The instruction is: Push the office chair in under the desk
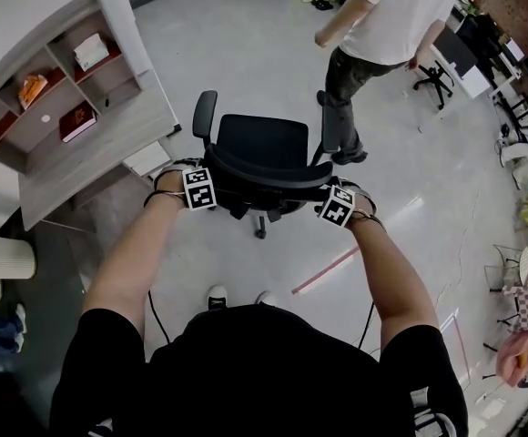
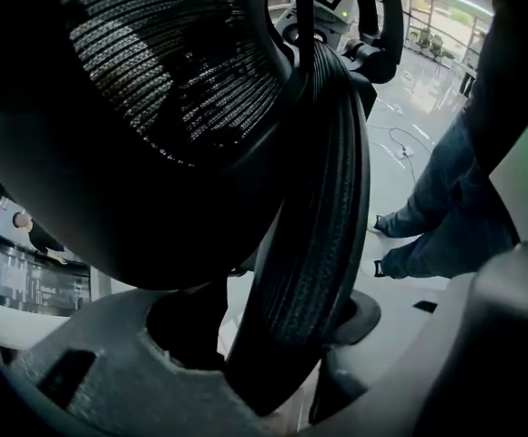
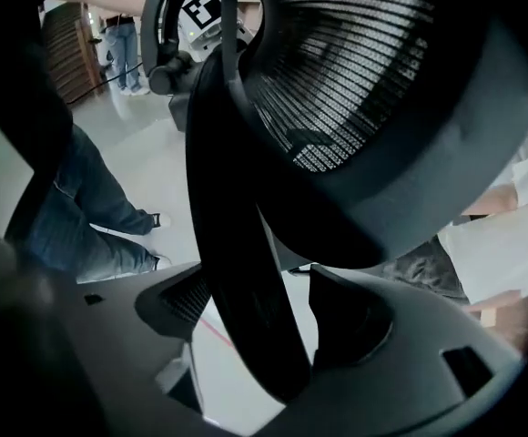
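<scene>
Office chair (image 1: 262,148): mesh-backed, likely weighty but free-rolling, on open floor beside the worktop (image 1: 91,157); push at the stiff backrest rim (image 2: 319,198), which left tool (image 1: 196,188) and right tool (image 1: 339,204), jaws spread wide, straddle unclamped.

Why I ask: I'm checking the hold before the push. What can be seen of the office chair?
The chair is black, upright on the pale floor, its seat turned away from the person. It has two armrests, a curved mesh backrest with a ribbed rim, and a base mostly hidden beneath. The left gripper and right gripper straddle the backrest's top edge, jaws open with the rim between them; whether they press it is unclear.
</scene>
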Available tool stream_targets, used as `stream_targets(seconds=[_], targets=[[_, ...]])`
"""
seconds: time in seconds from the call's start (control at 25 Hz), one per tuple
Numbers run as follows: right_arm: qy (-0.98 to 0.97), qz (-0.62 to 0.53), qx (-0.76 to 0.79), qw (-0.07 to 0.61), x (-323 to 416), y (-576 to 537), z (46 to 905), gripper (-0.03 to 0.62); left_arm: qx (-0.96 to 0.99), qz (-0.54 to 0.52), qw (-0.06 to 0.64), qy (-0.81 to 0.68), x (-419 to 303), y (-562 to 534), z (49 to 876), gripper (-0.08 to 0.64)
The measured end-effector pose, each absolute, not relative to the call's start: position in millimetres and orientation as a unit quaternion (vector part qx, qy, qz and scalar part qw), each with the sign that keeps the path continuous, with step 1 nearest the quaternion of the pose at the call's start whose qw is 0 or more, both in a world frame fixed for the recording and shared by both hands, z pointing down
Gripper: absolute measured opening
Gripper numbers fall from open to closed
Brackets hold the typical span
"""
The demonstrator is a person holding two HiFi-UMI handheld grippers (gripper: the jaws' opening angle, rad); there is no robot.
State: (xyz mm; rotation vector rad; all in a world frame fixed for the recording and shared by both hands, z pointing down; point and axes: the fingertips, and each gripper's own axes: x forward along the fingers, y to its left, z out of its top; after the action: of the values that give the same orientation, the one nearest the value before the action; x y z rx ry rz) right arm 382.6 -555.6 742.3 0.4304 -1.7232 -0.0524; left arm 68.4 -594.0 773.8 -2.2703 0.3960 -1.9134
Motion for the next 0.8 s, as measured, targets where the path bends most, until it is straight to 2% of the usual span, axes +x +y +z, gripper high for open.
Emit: stream_targets(seconds=[0.16,0.24,0.44,0.56,0.68,0.8], targets=[[-0.744,-0.043,0.172,0.644,384.3,-560.7,755.8,0.327,-0.759,-0.633,0.085,0.131,71.0,-595.6,774.5,0.255],[-0.745,-0.062,0.169,0.642,383.4,-563.2,756.7,0.272,-0.757,-0.634,0.093,0.131,70.5,-597.0,774.8,0.237],[-0.744,-0.068,0.161,0.645,383.3,-561.7,756.5,0.247,-0.755,-0.637,0.1,0.117,68.6,-594.6,774.8,0.229],[-0.743,-0.072,0.16,0.645,382.9,-558.9,757.8,0.238,-0.736,-0.657,0.13,0.1,61.9,-588.5,783.5,0.244],[-0.742,-0.076,0.166,0.645,386.2,-555.6,757.3,0.236,-0.729,-0.659,0.148,0.108,63.6,-588.1,786.1,0.202],[-0.742,-0.077,0.169,0.645,386.3,-555.3,757.9,0.233,-0.727,-0.661,0.149,0.11,63.4,-588.4,785.9,0.196]])
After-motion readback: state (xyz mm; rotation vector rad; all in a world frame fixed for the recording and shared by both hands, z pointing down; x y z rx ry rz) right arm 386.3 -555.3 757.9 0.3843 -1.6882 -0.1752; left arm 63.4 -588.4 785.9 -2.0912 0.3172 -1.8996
